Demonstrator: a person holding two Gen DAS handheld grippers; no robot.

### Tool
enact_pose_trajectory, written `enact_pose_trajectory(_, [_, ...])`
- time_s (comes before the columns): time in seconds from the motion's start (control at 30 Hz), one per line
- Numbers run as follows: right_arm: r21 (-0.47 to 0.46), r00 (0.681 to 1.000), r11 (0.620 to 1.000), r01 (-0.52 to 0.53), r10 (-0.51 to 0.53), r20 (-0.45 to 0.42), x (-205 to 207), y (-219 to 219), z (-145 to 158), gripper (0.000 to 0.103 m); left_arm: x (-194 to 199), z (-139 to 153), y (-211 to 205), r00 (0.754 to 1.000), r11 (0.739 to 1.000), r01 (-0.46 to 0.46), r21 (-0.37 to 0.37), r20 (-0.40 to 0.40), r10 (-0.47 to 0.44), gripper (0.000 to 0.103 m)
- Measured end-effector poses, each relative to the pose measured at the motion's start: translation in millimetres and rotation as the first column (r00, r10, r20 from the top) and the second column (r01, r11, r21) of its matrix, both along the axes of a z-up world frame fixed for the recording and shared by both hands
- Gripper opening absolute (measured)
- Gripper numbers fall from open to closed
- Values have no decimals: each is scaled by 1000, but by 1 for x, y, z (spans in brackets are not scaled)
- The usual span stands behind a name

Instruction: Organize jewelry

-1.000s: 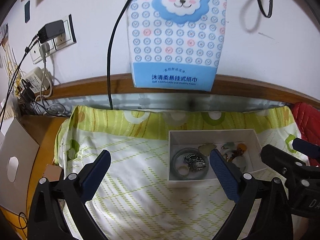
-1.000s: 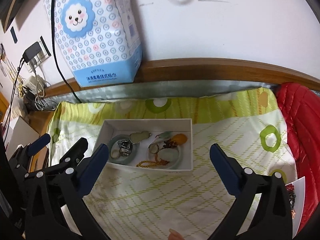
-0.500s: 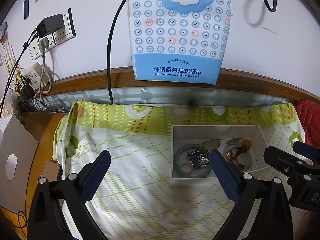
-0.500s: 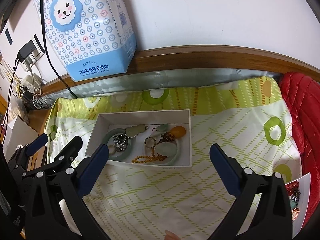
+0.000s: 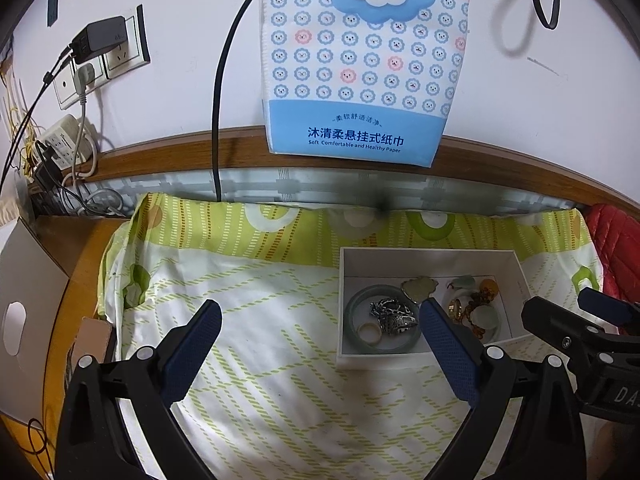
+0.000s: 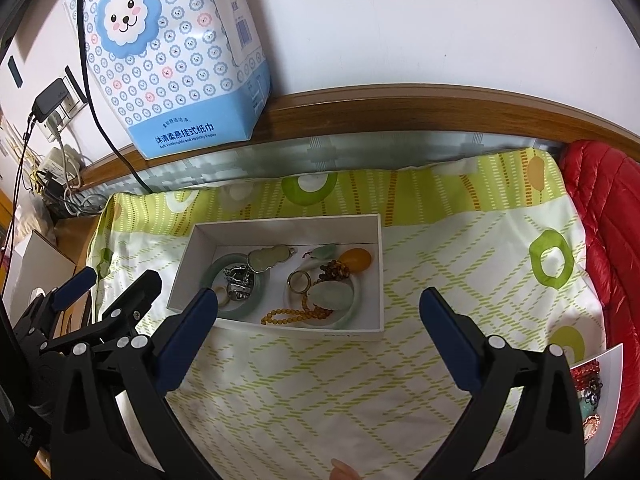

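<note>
A shallow white box (image 6: 372, 280) (image 5: 343, 280) lies on the green-patterned cloth. It holds a pale green bangle (image 6: 208, 276) (image 5: 356, 304), a silver piece (image 6: 240, 284) (image 5: 394, 316), a jade pendant (image 6: 266, 258), rings, an amber stone (image 6: 354, 259) and an orange bead string (image 6: 296, 314). My right gripper (image 6: 316, 312) is open and empty, just in front of the box. My left gripper (image 5: 320, 332) is open and empty, to the left of the box; its right finger overlaps the box's near edge. It also shows in the right wrist view (image 6: 108, 288).
A blue-and-white tissue pack (image 5: 360, 52) hangs on the wall behind. Sockets and cables (image 5: 76, 80) are at the far left. A red quilted item (image 6: 608, 220) lies at the right. A second white tray with red jewelry (image 6: 592, 396) sits at the lower right.
Both views have tilted or drawn back a little: the box now sits lower and more fully in view. Both grippers stay open and empty.
</note>
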State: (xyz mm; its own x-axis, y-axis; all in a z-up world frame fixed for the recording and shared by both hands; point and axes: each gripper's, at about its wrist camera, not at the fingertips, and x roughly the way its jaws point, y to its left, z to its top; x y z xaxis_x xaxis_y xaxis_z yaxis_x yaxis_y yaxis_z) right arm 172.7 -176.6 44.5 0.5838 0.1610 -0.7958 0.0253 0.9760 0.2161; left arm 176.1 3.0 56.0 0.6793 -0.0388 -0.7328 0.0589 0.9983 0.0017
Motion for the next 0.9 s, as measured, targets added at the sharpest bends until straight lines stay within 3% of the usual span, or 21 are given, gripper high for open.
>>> enact_pose_trajectory(0.9, [0,1000,1000,-2,2,0,0,-1,-1,98,-3,1,0,1000,1000,-4,13,16,4,99])
